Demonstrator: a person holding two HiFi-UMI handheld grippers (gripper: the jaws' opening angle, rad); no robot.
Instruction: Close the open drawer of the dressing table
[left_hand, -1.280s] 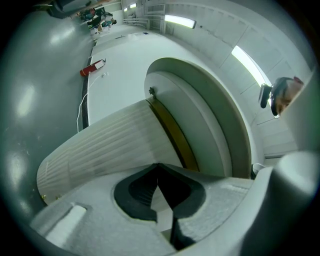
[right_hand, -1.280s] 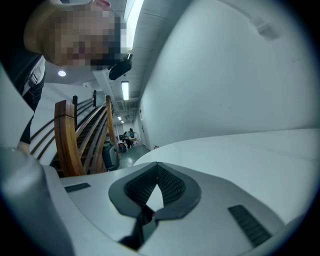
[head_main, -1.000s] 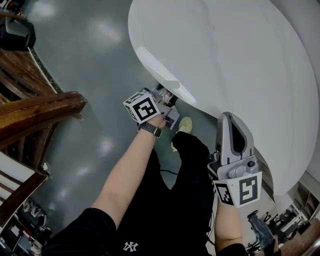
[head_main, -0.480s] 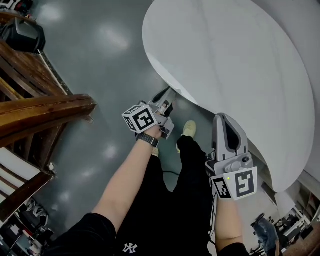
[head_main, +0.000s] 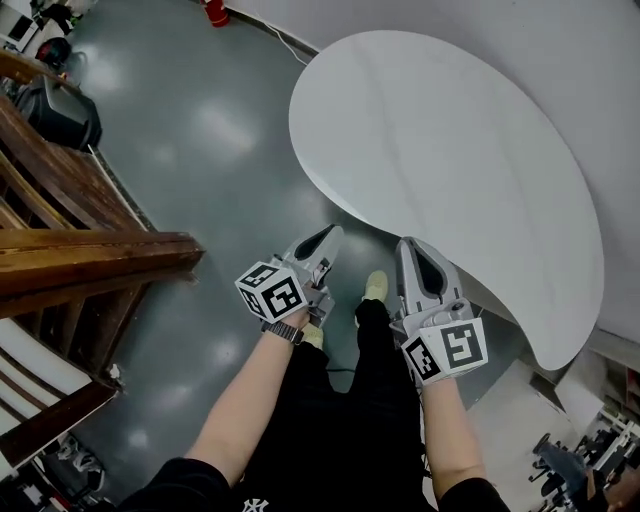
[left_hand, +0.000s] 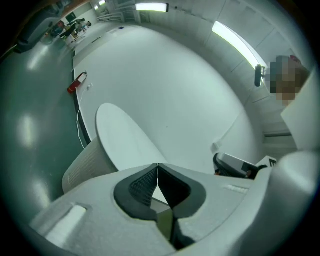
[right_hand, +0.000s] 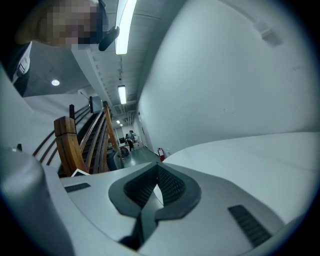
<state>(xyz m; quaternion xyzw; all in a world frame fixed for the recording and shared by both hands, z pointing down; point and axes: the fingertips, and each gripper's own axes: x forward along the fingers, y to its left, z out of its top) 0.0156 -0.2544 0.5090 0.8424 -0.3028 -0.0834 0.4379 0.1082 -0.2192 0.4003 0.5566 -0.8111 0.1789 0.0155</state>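
Two tongs are held side by side at the near rim of a white oval surface (head_main: 450, 150), each in one of the person's hands. The left tongs (head_main: 326, 238) are pressed together, their ribbed black pads meeting at the tips with nothing between them (left_hand: 158, 169). The right tongs (head_main: 411, 248) are likewise closed tip to tip and hold nothing (right_hand: 157, 172). Both point away from the person towards the surface, the left tip just short of its rim and the right tip at the rim. A marker cube (head_main: 272, 290) sits at the back of the left tongs, beside a dark wristwatch (head_main: 283, 332). A second marker cube (head_main: 445, 350) sits at the back of the right tongs.

The left gripper view shows the surface as a bare white top (left_hand: 122, 137) over a pale ribbed side wall (left_hand: 82, 167). Its drawer cannot be made out in any view.

Below the surface's near rim, between the two tongs, a pale yellow shoe (head_main: 375, 285) stands on the glossy grey floor (head_main: 200, 130). Left of the surface, across the floor, runs a dark wooden stair railing (head_main: 90, 250), with a black bag (head_main: 65, 110) beside it. Beyond the surface's far end, a red fire extinguisher (head_main: 213, 12) stands by the white wall (head_main: 560, 60).
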